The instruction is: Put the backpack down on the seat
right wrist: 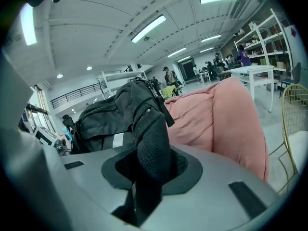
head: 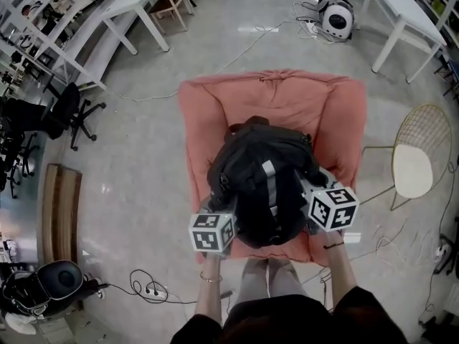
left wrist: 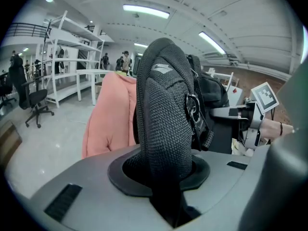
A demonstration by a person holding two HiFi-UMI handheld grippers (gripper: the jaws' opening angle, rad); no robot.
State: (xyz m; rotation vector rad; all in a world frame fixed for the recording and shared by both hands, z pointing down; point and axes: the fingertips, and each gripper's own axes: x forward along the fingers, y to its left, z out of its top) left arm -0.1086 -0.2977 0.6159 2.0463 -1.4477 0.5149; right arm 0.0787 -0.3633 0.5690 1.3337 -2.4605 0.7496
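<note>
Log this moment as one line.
left gripper: shut on one shoulder strap | right gripper: shut on other shoulder strap | backpack: over pink seat | seat contact: unclear

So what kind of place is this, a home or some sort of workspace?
Most likely an open-plan lab or office, not a home: white shelving racks, white work tables and a black office chair stand on a polished floor, with strip lights overhead.

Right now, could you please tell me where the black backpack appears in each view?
Head view: backpack at centre, over the pink seat.
Left gripper view: backpack fills the centre, strap foremost.
Right gripper view: backpack left of centre.
Shared landmark: pink seat, in all three.
</note>
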